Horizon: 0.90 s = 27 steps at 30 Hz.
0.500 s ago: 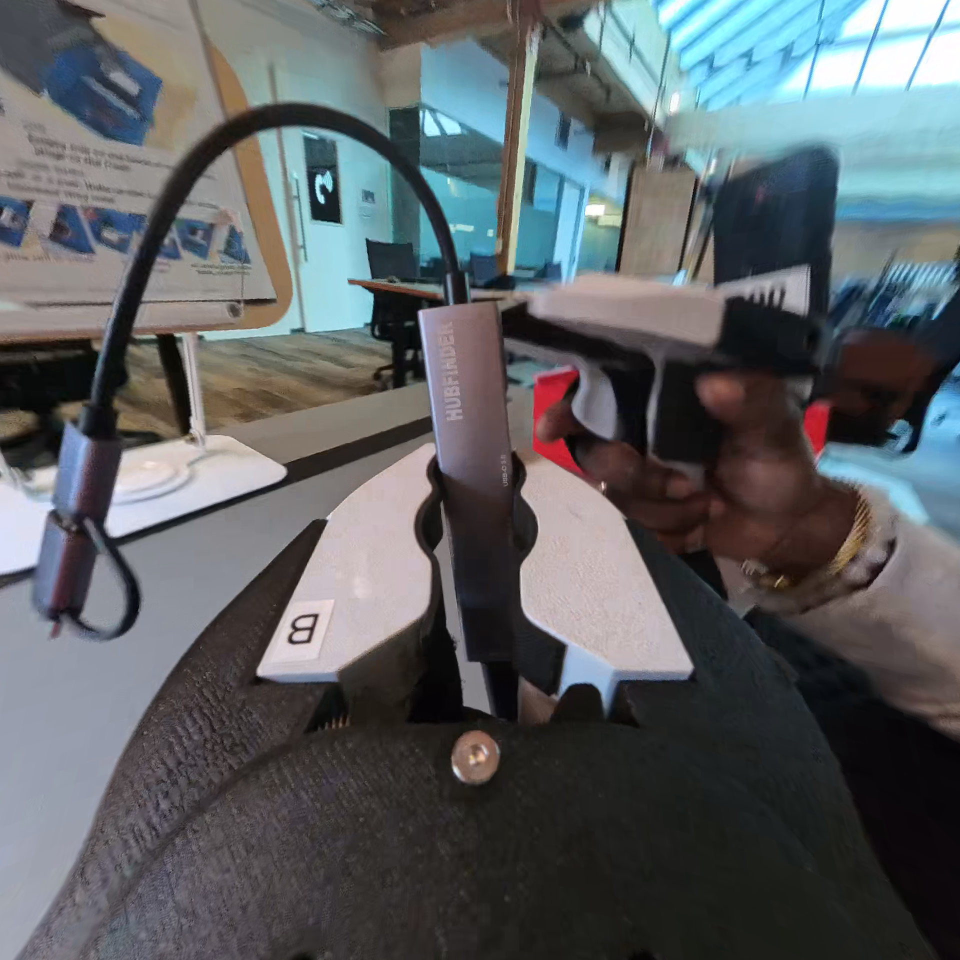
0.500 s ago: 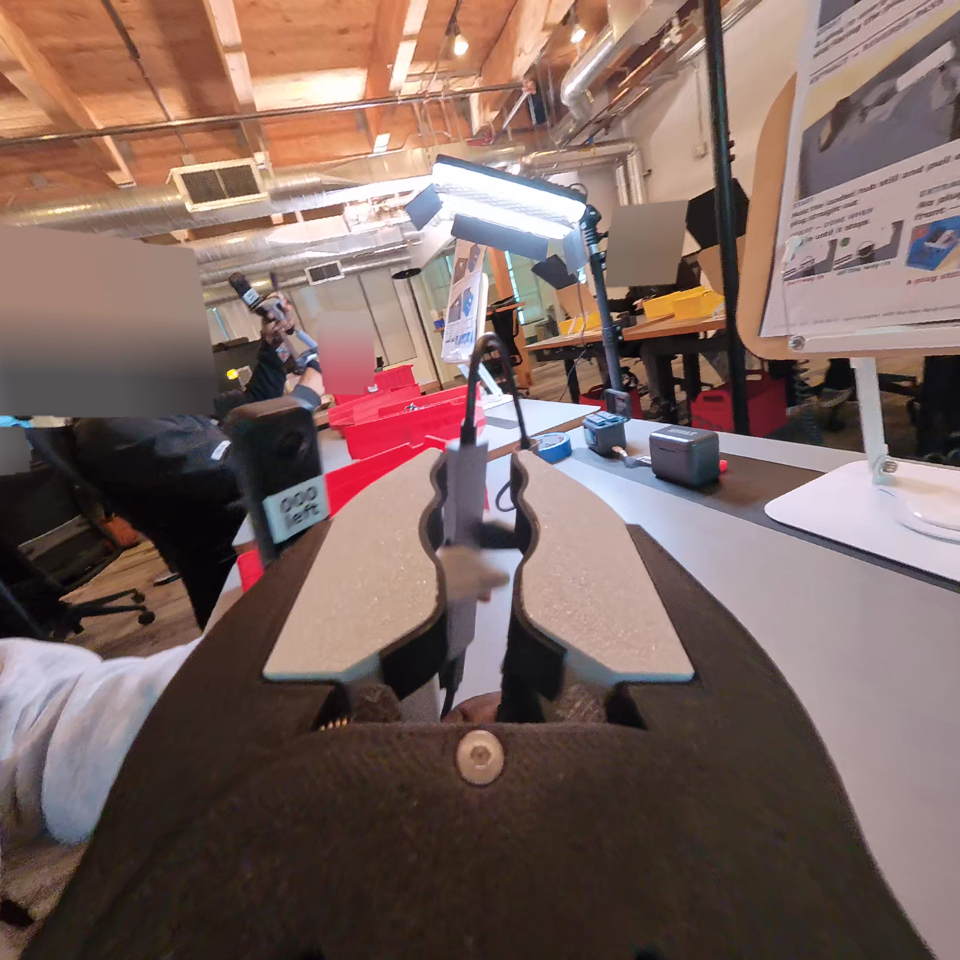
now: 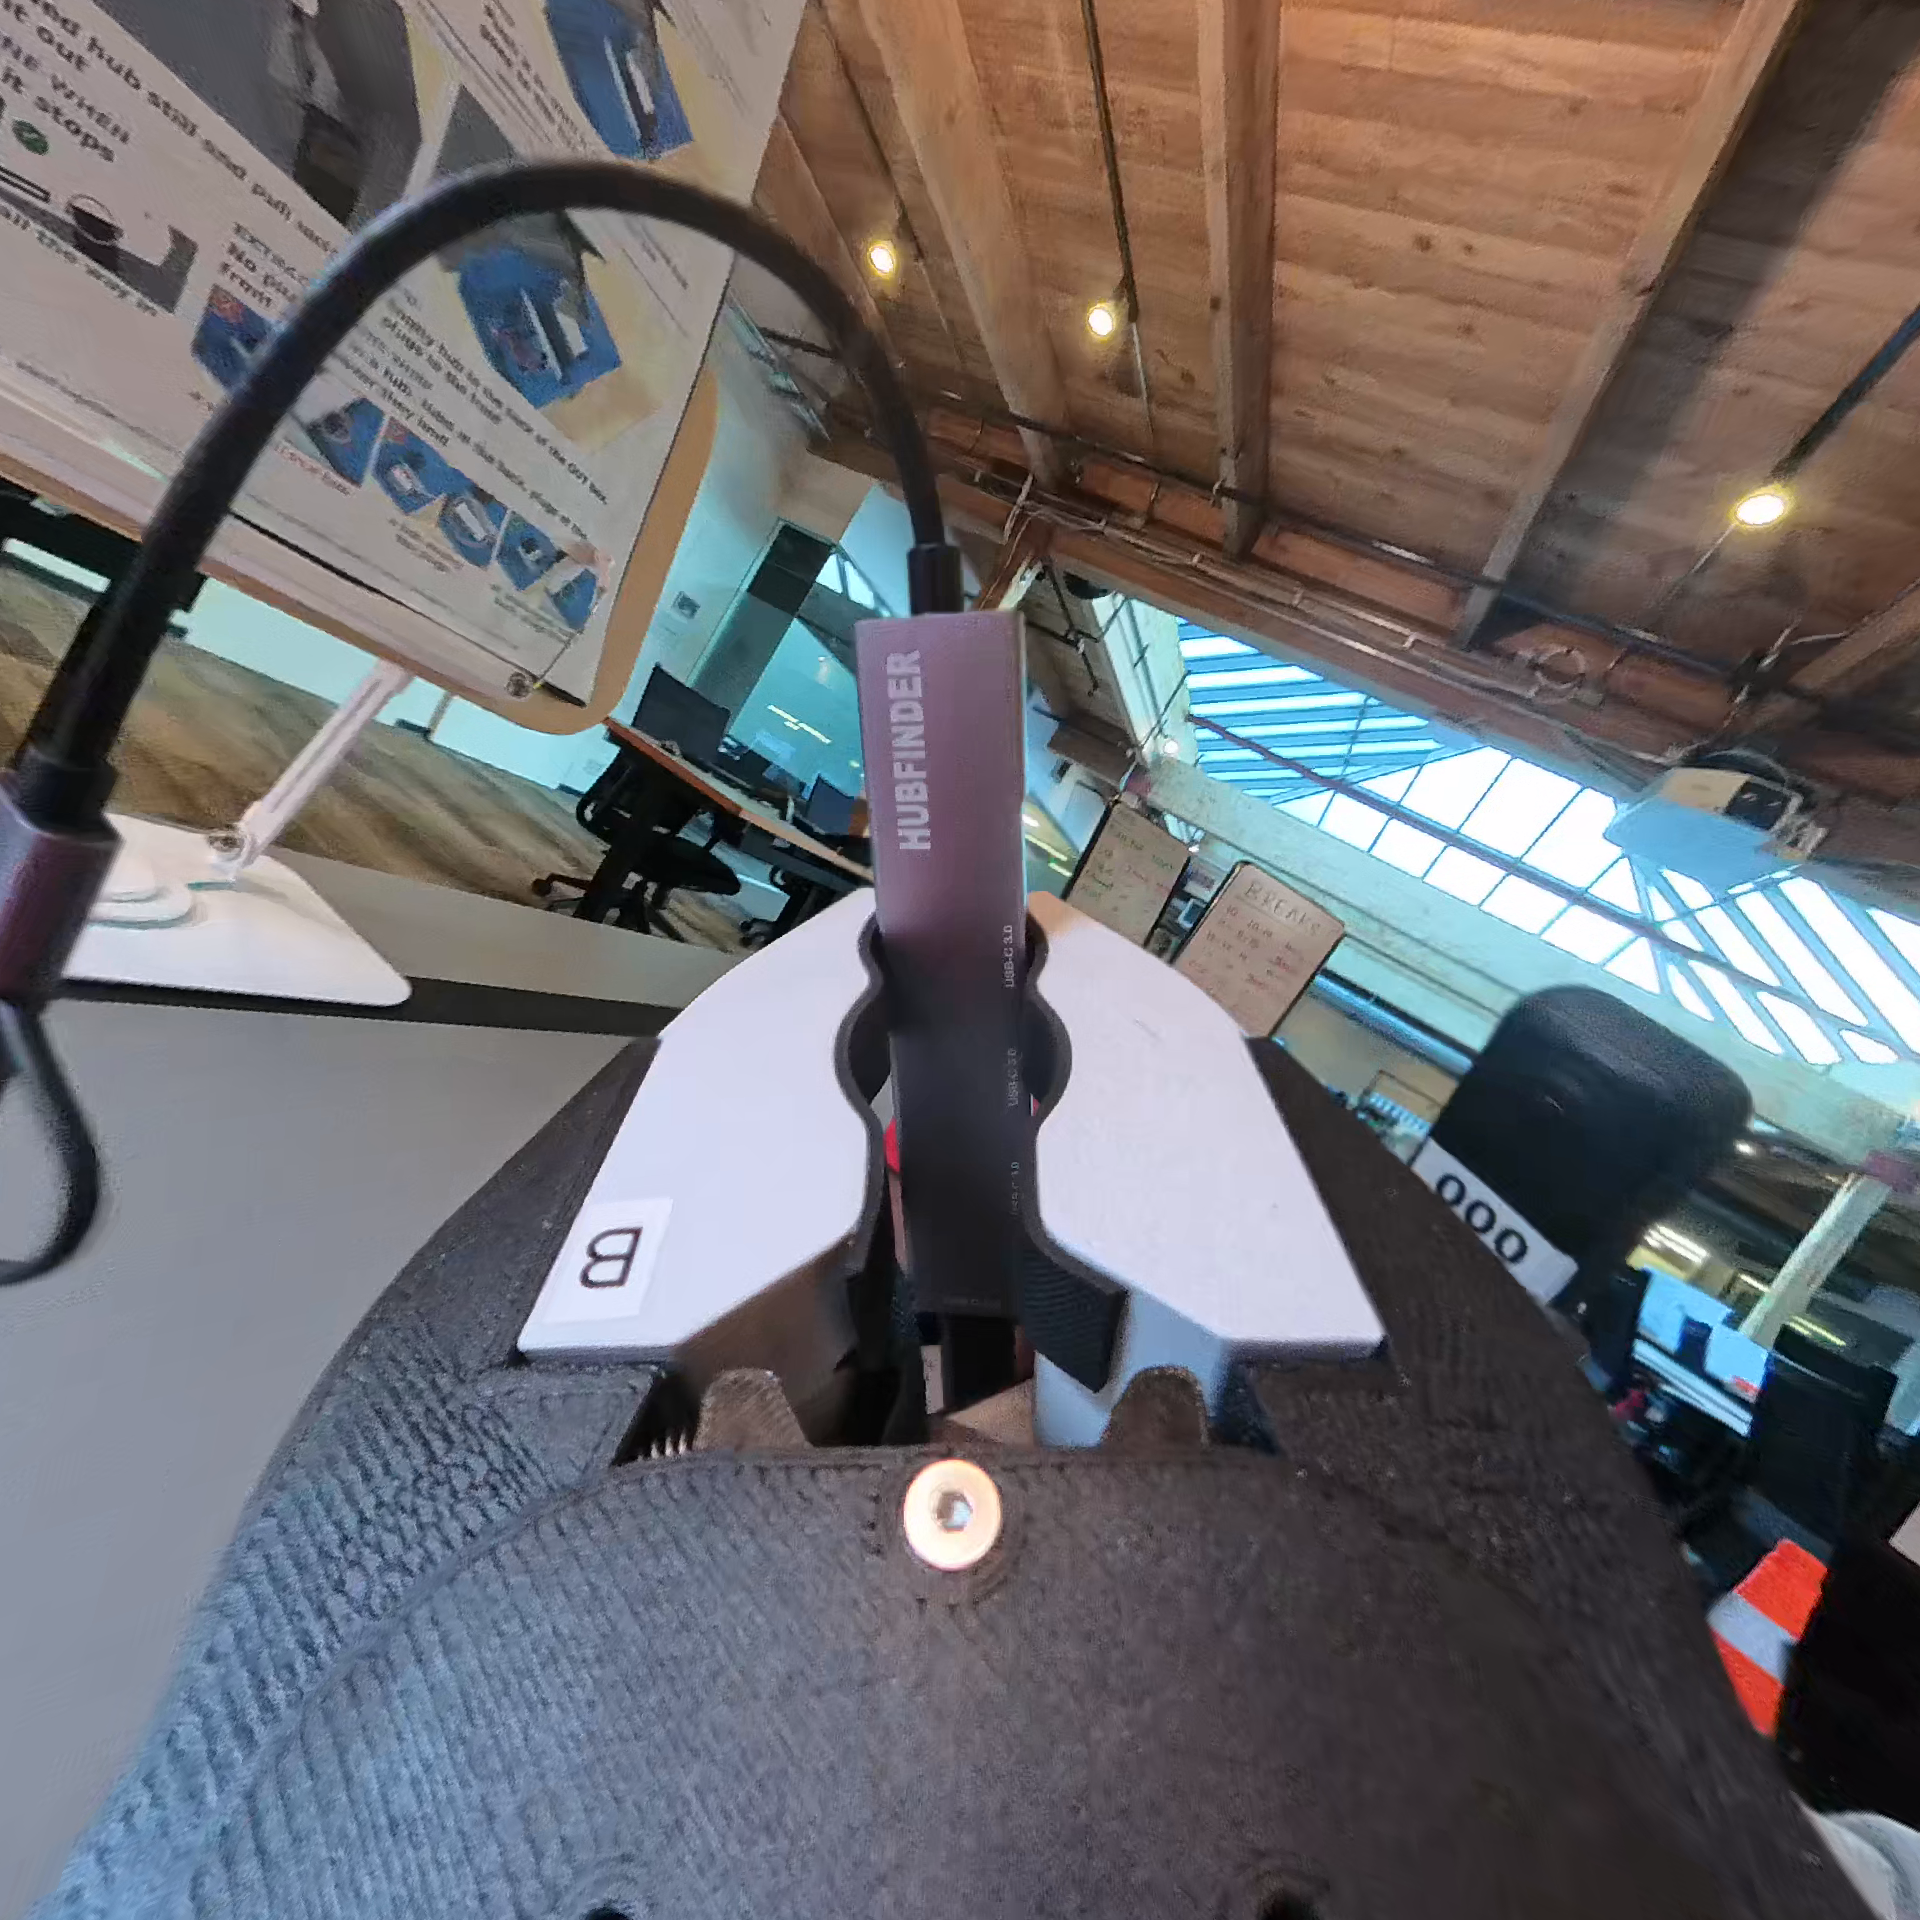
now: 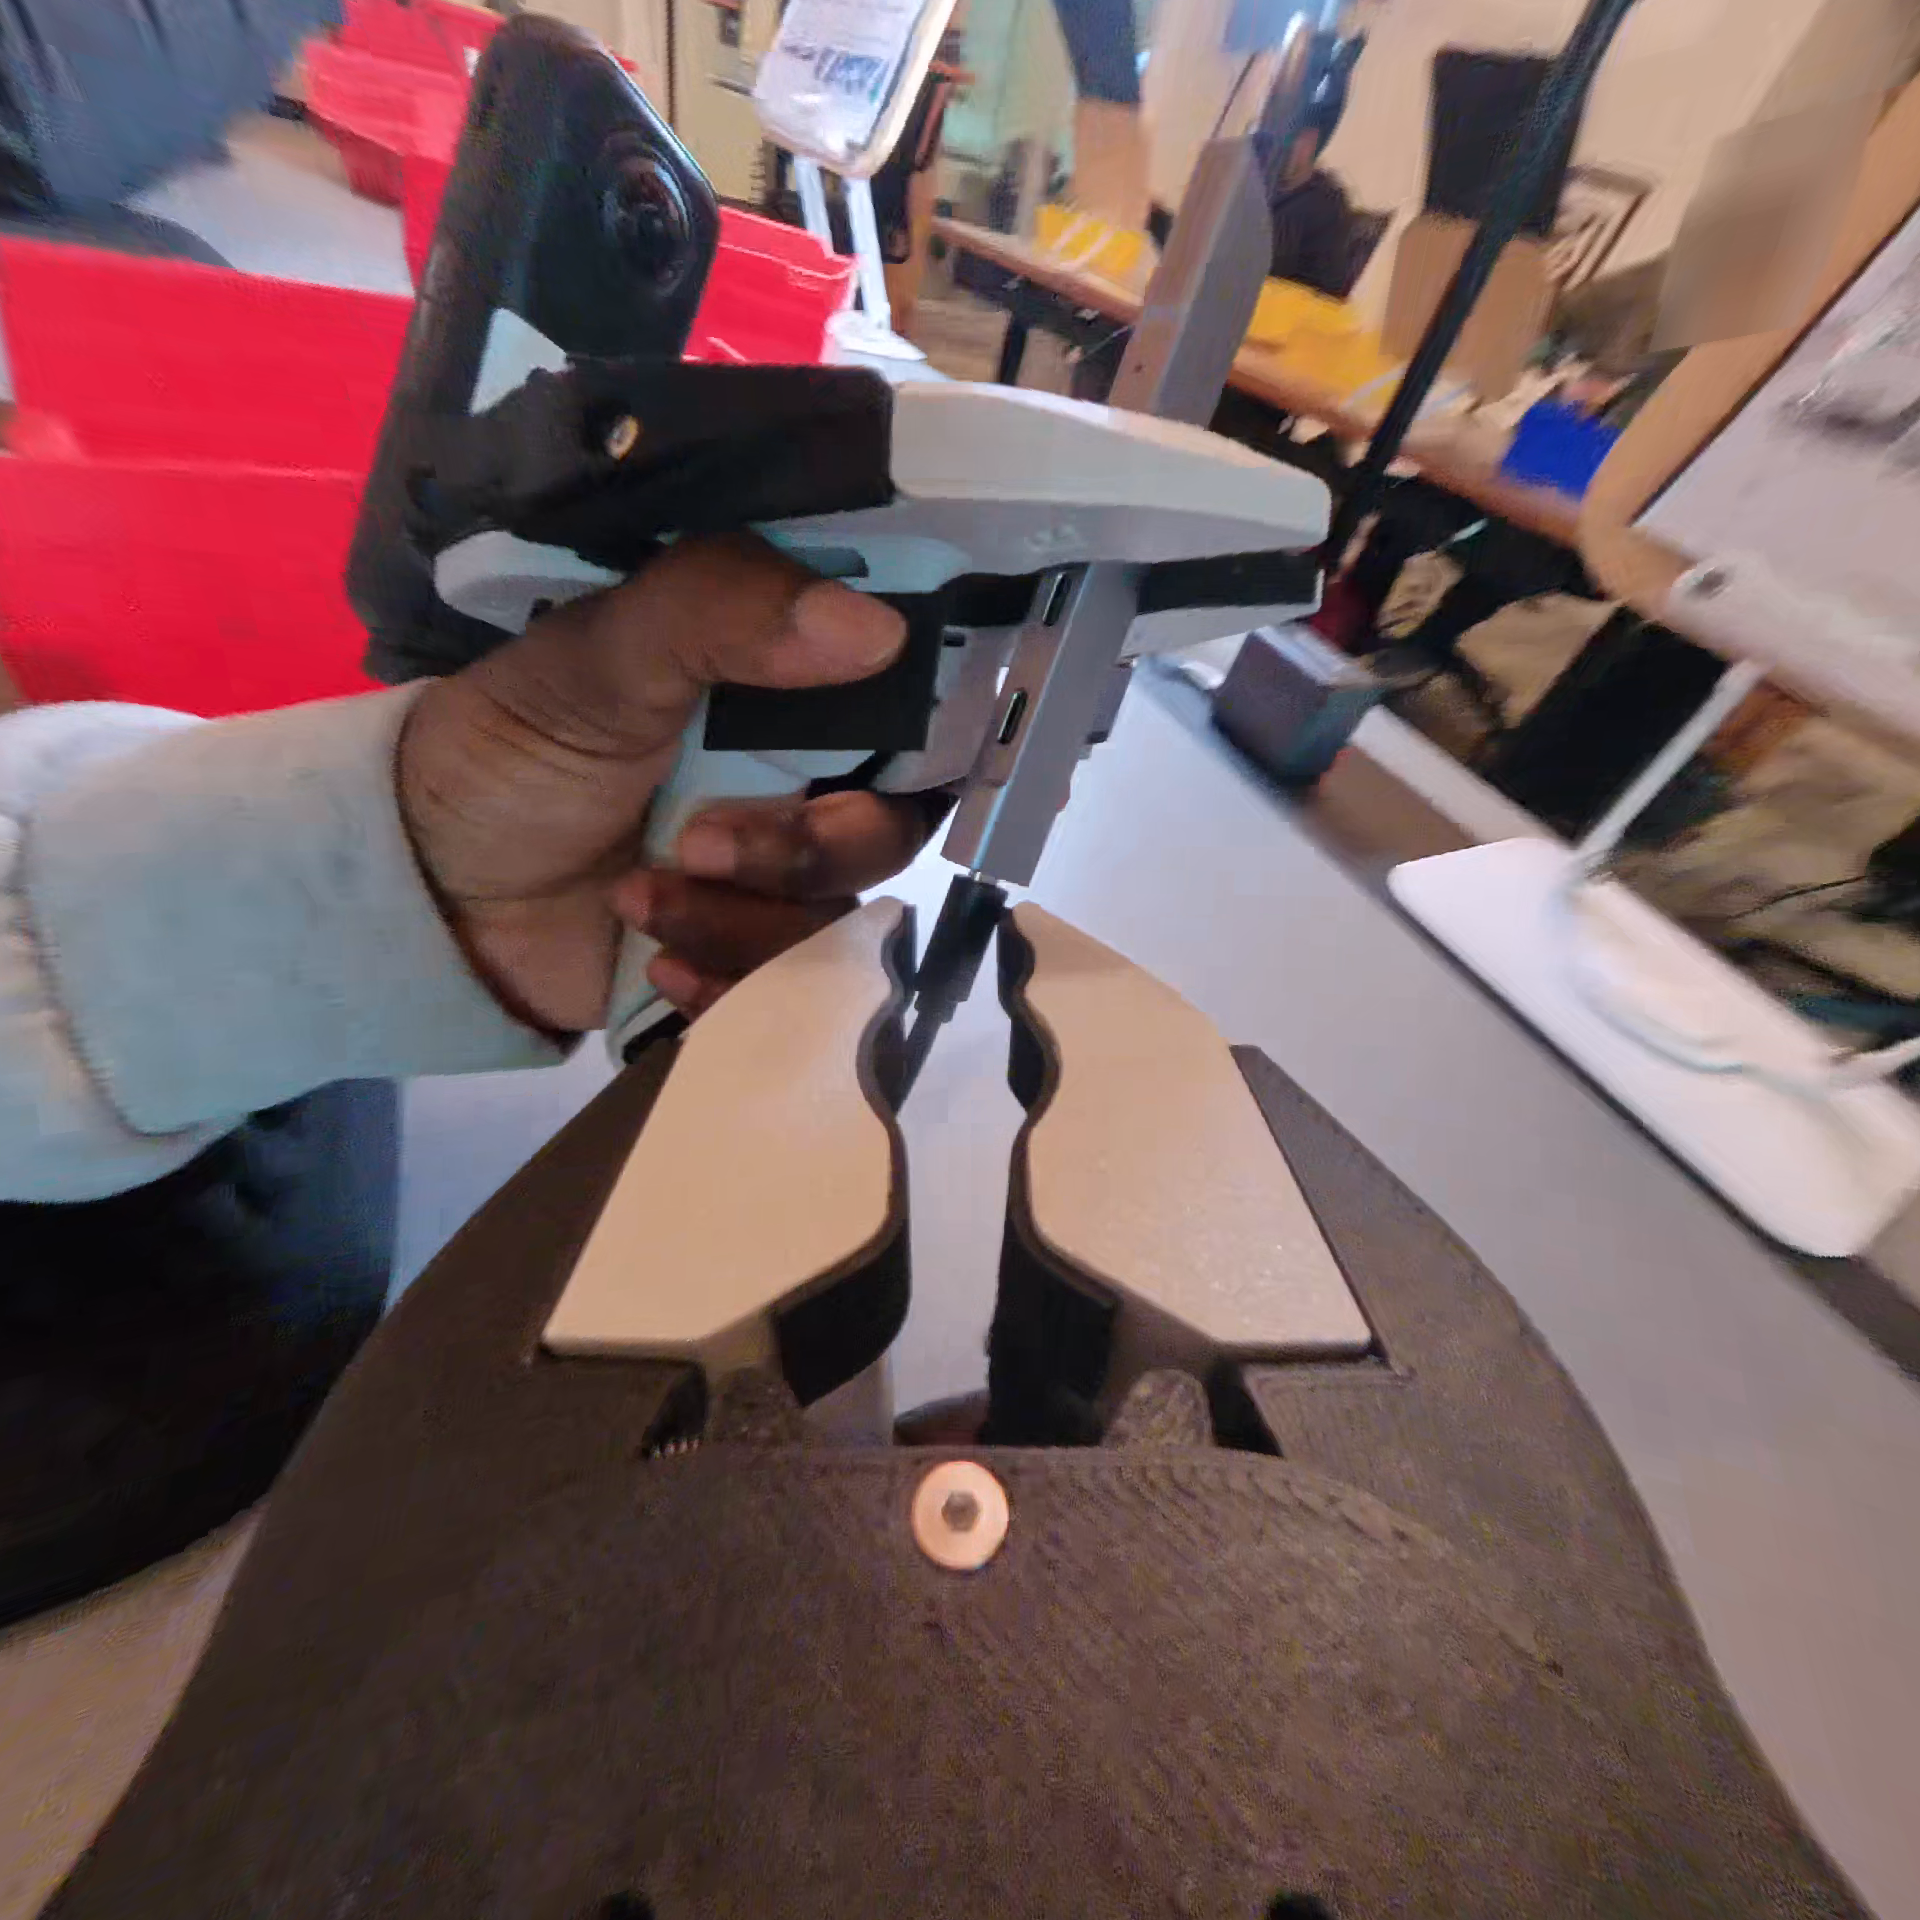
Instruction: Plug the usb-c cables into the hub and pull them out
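We see a dark grey hub with a black cable, red bins, and a pale grey worktop.

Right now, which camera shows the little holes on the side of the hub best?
The right wrist view. There the hub turns its narrow side to the camera, and two port openings show just below the left gripper's fingers. The left wrist view shows only the hub's broad lettered face clamped between the fingers, with its black cable; no holes show.

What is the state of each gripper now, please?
Left gripper: shut on the USB hub.
Right gripper: shut on the black USB-C plug at the hub's end.
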{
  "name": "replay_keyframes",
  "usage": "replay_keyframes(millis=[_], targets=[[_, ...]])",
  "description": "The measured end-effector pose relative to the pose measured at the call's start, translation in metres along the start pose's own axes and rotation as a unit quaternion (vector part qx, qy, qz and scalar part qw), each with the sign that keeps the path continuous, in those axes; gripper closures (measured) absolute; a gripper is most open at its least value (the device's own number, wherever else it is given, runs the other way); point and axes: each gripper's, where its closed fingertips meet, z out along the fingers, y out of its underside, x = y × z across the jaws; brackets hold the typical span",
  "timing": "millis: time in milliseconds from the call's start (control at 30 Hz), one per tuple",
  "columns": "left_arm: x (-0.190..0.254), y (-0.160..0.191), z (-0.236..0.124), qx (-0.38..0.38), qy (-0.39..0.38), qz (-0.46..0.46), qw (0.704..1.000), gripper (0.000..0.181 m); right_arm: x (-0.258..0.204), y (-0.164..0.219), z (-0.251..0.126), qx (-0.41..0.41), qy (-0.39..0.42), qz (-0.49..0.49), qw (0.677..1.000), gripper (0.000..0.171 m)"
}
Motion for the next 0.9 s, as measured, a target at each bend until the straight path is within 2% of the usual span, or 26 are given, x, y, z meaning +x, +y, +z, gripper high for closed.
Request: replay_keyframes(millis=[100,200,233,267,300,367,467,500,600,700,767,800,833,867,900], targets=[[0.003,0.001,0.0,-0.02,0.009,0.014,1.0,0.158,0.006,-0.005,-0.001,0.009,0.041,-0.008,0.999,0.159],[0.004,0.018,0.003,-0.089,0.017,0.033,0.995,0.146,0.019,-0.011,-0.007,0.026,0.094,-0.025,0.995,0.161],[0.005,0.022,0.004,-0.095,0.02,0.034,0.995,0.147,0.023,-0.013,-0.009,0.031,0.113,-0.038,0.992,0.162],[0.009,0.021,0.005,-0.084,0.031,0.033,0.995,0.159,0.025,-0.014,-0.011,0.028,0.132,-0.06,0.989,0.161],[0.011,0.018,0.005,-0.064,0.03,0.026,0.997,0.16,0.028,-0.017,-0.013,0.029,0.159,-0.092,0.983,0.162],[0.015,0.012,0.005,-0.028,0.04,0.011,0.999,0.161,0.032,-0.024,-0.017,0.02,0.235,-0.193,0.952,0.164],[0.017,0.006,0.002,0.013,0.012,0.021,1.0,0.161,0.035,-0.031,-0.018,-0.013,0.338,-0.325,0.883,0.163],[0.017,0.004,0.002,0.02,0.005,0.03,0.999,0.161,0.035,-0.032,-0.018,-0.014,0.347,-0.327,0.879,0.163],[0.015,0.004,0.001,0.015,-0.01,0.051,0.999,0.161,0.035,-0.03,-0.014,-0.015,0.319,-0.292,0.902,0.164],[0.015,0.0,-0.002,0.006,-0.045,0.153,0.987,0.162,0.029,-0.027,-0.008,0.006,0.308,-0.308,0.9,0.163],[0.017,-0.008,-0.005,0.026,-0.052,0.159,0.986,0.163,0.027,-0.03,-0.006,0.018,0.301,-0.308,0.902,0.163],[0.019,-0.04,-0.015,0.116,-0.063,0.151,0.98,0.163,0.035,0.0,0.001,-0.059,0.28,-0.276,0.918,0.164],[0.027,-0.095,-0.04,0.218,-0.06,0.138,0.964,0.162,0.05,0.054,0.003,-0.167,0.259,-0.239,0.921,0.163],[0.034,-0.138,-0.065,0.269,-0.063,0.154,0.949,0.163,0.062,0.062,-0.005,-0.164,0.27,-0.259,0.913,0.164],[0.031,-0.155,-0.076,0.266,-0.094,0.209,0.936,0.163,0.063,0.027,-0.011,-0.072,0.287,-0.239,0.925,0.164]])
